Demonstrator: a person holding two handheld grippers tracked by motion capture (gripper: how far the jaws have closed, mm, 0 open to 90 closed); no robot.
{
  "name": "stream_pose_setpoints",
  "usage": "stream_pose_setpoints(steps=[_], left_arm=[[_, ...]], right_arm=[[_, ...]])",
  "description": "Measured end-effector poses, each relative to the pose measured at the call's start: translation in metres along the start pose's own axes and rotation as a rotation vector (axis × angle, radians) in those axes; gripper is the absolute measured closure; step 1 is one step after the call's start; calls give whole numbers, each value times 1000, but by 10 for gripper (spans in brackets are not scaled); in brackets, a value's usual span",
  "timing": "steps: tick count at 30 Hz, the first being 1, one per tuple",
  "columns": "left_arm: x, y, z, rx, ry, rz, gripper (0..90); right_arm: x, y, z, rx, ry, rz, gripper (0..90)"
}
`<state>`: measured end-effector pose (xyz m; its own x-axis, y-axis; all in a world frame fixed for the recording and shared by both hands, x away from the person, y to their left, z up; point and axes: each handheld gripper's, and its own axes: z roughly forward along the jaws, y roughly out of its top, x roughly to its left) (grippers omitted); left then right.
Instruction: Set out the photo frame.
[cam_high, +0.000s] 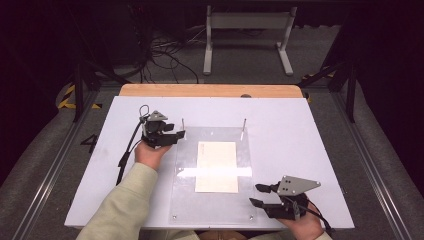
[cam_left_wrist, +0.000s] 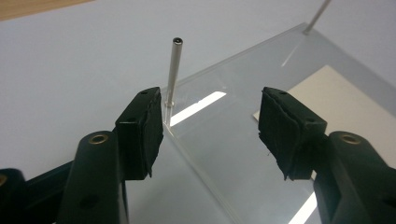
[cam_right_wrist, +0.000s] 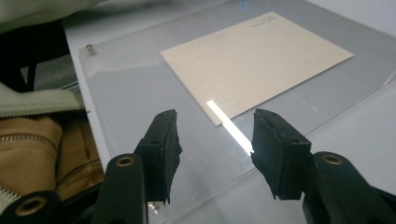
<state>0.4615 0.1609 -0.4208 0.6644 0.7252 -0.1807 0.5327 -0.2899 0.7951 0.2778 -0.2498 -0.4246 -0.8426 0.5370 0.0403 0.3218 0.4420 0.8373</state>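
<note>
A clear acrylic sheet (cam_high: 220, 200) lies flat in the middle of the white table top (cam_high: 300, 130), with a cream paper card (cam_high: 216, 166) under or on it. Two thin metal pins (cam_high: 183, 123) (cam_high: 244, 127) stand at its far corners. My left gripper (cam_high: 181, 135) hovers at the sheet's far left corner, open, with the pin (cam_left_wrist: 173, 70) just beyond its jaws and nothing between them. My right gripper (cam_high: 256, 195) is at the sheet's near right corner, open over the sheet (cam_right_wrist: 140, 93), empty. The card (cam_right_wrist: 257, 60) lies ahead of it.
A wooden strip (cam_high: 210, 90) runs along the table's far edge. Beyond it are a white metal stand (cam_high: 247, 37) and loose cables (cam_high: 165, 50) on the floor. A small screw (cam_right_wrist: 90, 49) marks the sheet's corner near the person's jacket (cam_right_wrist: 42, 135).
</note>
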Motion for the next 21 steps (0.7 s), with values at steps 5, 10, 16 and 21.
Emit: stream_pose_setpoints(steps=[5,10,16,21], left_arm=[[-7,-13,-22,-13,-30,25,358],[-13,-24,-41,-31,-48,47,344],[-20,-36,-55,-34,-52,84,339],[-29,-47,-66,-39,-71,112,336]], right_arm=[[-27,10,-2,-60,30,135,479],[-44,28,3,-35,-70,87,413],[-64,50,18,12,-170,82,342],[-82,63,32,33,-169,59,453]])
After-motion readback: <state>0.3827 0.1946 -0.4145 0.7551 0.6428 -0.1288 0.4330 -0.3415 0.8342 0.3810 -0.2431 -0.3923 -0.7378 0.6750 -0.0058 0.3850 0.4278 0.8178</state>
